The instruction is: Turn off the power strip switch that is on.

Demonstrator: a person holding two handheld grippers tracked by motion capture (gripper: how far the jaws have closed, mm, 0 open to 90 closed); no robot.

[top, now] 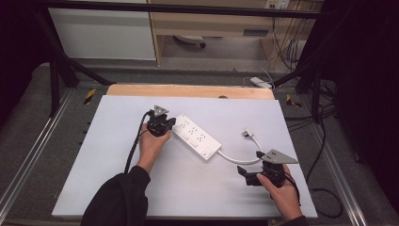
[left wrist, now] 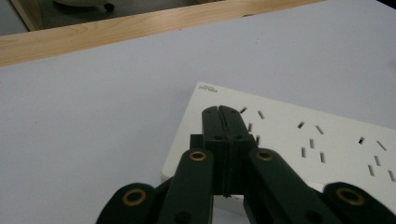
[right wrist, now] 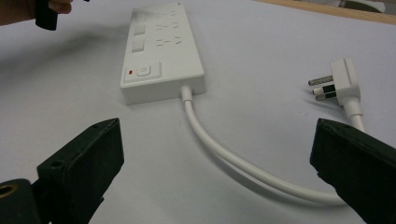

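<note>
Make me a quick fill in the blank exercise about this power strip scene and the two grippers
1. The left gripper, its fingers closed together, rests over the end of the white ____.
2. The right gripper has its fingers wide ____.
3. The plug lies loose on the table, joined to the strip by a white ____.
4. Beside the strip's power button sits a small ____ mark.

Missing words: power strip; open; cable; red

Even overhead light falls on the pale worktop [top: 197, 188], bright against dark, murky surroundings. Shadows are soft and faint, with no glare. Both gripper views look slightly soft, the nearest black jaws blurred
</note>
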